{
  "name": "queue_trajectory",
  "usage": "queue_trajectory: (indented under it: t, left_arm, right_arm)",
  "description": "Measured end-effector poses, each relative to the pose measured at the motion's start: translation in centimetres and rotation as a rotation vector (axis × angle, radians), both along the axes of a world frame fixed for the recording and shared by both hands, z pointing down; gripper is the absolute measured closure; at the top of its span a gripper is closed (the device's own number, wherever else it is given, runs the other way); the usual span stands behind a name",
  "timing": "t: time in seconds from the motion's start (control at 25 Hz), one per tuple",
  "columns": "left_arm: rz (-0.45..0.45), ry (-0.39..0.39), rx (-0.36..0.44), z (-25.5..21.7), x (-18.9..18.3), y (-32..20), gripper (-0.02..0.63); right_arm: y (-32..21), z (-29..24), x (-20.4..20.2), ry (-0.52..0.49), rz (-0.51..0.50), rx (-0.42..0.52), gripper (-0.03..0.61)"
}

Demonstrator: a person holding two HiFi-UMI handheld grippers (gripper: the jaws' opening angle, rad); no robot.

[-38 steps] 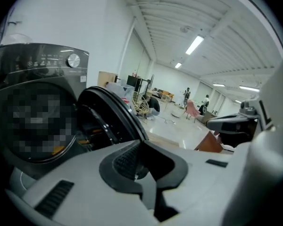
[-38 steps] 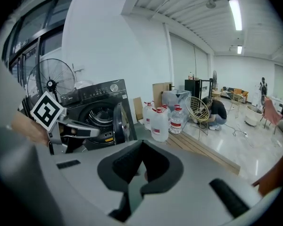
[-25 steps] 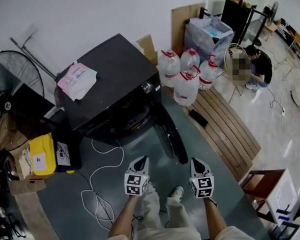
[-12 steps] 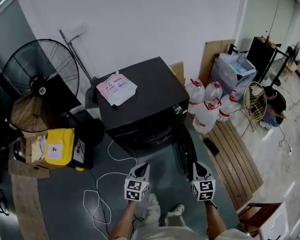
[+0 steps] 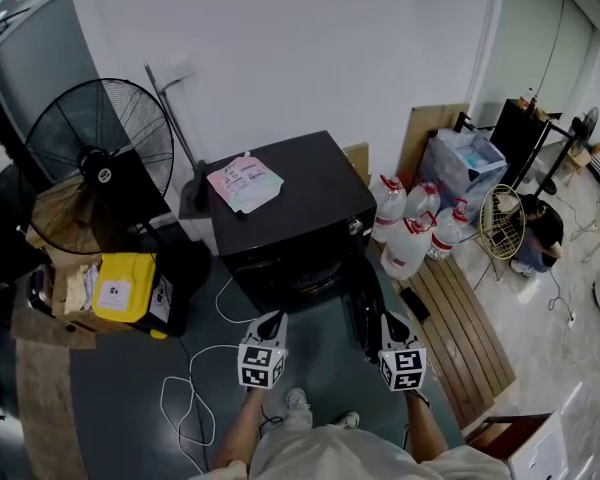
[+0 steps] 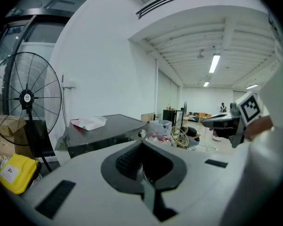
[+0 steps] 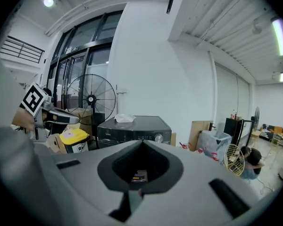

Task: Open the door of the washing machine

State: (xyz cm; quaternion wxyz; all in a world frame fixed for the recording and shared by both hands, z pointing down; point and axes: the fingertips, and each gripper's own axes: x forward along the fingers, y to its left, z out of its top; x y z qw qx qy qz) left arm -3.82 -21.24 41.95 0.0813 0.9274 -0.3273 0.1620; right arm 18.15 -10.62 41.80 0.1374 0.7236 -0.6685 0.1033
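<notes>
Where open door juts, shut right tongs hover beside edge.

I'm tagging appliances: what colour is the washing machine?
The washing machine is black; the head view shows it best.

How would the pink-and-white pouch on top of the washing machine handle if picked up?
The pouch lies flat and crumpled, so it would probably sag. It looks thin, so likely light. Pushed, it may slide on the smooth washing machine.
</notes>
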Motion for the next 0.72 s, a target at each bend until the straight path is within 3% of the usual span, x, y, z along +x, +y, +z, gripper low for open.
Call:
queue_trajectory:
  t: [0.72]
  left_arm:
    - [-0.034,0.036,0.022,-1.4,-2.1,2.2,0.606]
  right_arm:
    - [3.5,-1.8,-1.2,0.020,0.030,0.032,0.581]
